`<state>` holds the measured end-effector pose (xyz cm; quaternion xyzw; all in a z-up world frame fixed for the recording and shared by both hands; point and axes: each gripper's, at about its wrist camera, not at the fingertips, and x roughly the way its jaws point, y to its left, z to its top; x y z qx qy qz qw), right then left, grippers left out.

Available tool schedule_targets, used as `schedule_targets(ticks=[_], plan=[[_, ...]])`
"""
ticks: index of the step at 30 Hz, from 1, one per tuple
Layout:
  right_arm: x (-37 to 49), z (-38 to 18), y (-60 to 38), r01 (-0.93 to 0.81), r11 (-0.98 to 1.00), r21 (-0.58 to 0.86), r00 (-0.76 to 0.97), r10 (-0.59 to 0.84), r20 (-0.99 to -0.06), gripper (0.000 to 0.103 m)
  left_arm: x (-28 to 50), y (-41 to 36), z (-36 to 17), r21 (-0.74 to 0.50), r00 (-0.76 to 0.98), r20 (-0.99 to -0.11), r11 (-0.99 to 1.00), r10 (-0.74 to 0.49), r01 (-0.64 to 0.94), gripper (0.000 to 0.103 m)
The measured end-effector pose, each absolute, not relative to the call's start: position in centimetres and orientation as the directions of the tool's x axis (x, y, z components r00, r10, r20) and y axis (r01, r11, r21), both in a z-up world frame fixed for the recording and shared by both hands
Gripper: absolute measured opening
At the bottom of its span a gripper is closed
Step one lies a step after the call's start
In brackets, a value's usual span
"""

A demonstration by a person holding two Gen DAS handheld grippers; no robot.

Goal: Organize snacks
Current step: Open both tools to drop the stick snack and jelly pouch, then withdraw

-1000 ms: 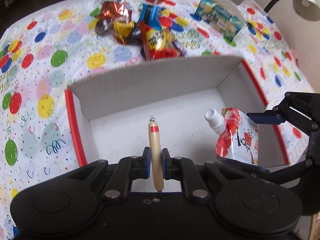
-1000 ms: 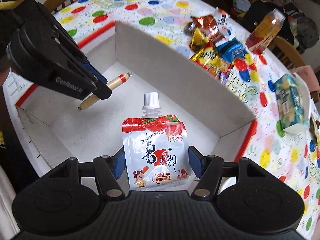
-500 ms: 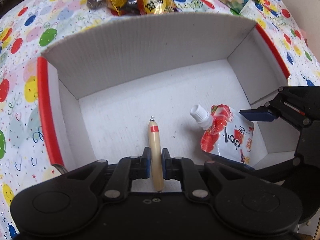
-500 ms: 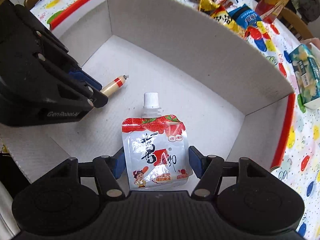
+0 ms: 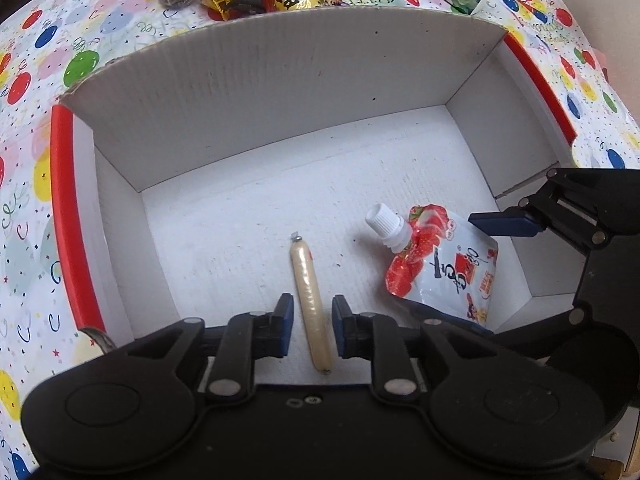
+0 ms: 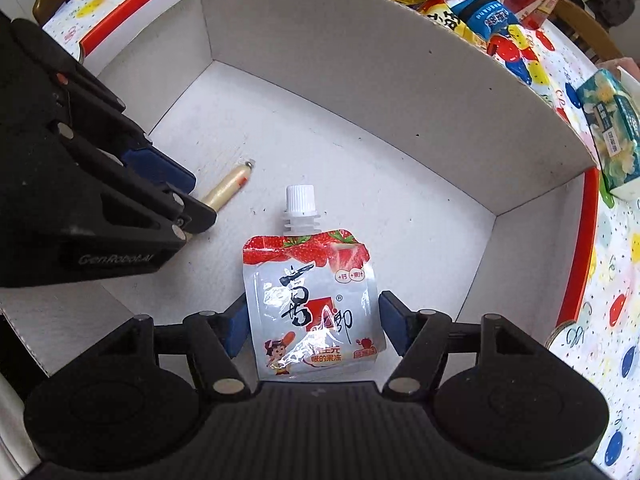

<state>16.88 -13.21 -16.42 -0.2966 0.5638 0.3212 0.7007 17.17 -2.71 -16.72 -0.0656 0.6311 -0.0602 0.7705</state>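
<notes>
Left wrist: left claw (image 5: 312, 325) parted around sausage (image 5: 310, 294) in box (image 5: 280, 80).

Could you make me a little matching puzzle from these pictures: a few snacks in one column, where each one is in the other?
Things:
1. sausage stick
2. jelly pouch
3. blue snack bag
4. green-white packet

Places:
A. on the tablecloth beyond the box's right corner
B. on the box floor between the left jaws, which stand apart
C. in the pile behind the box's far wall
D. between the right jaws

Pairs: 1-B, 2-D, 3-C, 4-A
</notes>
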Motion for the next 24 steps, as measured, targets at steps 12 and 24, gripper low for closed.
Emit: schedule_targets(ticks=[12, 24], plan=[[16.4, -12.4, -15.1, -0.75, 0.662, -0.007, 0.196, 0.213, -0.957, 0.073, 15.8, -2.1, -13.8, -0.206, 0.265, -0.942, 0.978, -0.206, 0.028, 0.039], [15.4, -5.1, -16.9, -0.71, 0.705, 0.009, 0.297, 0.311, -0.903, 0.082, 13.7, -1.5, -8.3, -0.16, 0.432, -0.884, 0.984, -0.179, 0.081, 0.072]])
